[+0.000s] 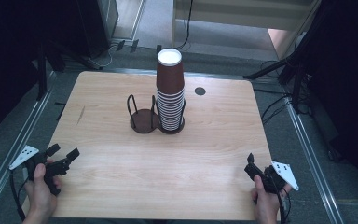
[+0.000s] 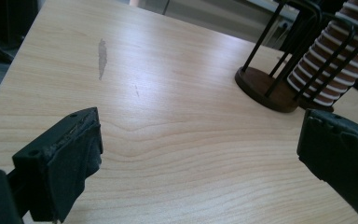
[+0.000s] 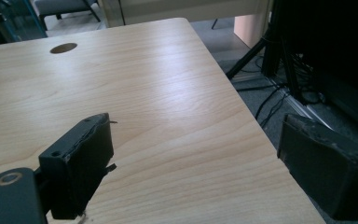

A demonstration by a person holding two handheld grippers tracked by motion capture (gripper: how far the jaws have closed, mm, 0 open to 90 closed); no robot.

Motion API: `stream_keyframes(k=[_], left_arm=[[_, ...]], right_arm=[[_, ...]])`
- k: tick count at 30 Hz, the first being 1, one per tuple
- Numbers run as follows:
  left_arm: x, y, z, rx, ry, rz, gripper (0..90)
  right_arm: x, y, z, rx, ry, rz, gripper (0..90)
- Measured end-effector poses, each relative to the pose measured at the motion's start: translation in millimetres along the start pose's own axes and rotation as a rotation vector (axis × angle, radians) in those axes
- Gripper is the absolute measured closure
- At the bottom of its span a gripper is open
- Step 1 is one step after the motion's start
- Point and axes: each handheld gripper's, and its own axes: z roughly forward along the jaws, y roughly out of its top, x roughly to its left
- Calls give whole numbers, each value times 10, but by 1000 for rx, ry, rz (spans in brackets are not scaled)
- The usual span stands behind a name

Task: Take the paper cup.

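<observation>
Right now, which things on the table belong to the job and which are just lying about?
In the job:
- stack of paper cups
- wire cup holder, its left ring bare
- left gripper, open
- right gripper, open

Just there:
- table
- cable hole
- scuff mark

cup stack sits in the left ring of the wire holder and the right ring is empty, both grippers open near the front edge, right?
Not quite: the cup stack sits in the right ring of the wire holder, and the left ring is the empty one, as the high view shows. The rest holds: the left gripper and the right gripper are both open near the front edge of the table.
</observation>
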Motion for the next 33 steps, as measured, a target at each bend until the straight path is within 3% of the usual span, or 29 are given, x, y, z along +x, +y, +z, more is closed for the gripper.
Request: stream_keyframes(k=[5, 8, 12, 18, 25, 33], left_arm=[[-62, -12, 44, 24, 18, 54, 7], [-76, -12, 53, 29, 24, 66, 7], [-71, -13, 47, 27, 28, 62, 7], [-77, -14, 48, 24, 33, 65, 7], [-79, -13, 54, 26, 35, 63, 7], [-85, -12, 59, 30, 41, 68, 7]], right_arm=[[96, 0, -6, -17, 14, -63, 152], [141, 29, -12, -15, 53, -65, 153], [203, 126, -71, -34, 104, -66, 151], [301, 325, -158, -52, 140, -19, 136], [485, 416, -235, -49, 187, -67, 133], [748, 623, -217, -59, 241, -80, 130]])
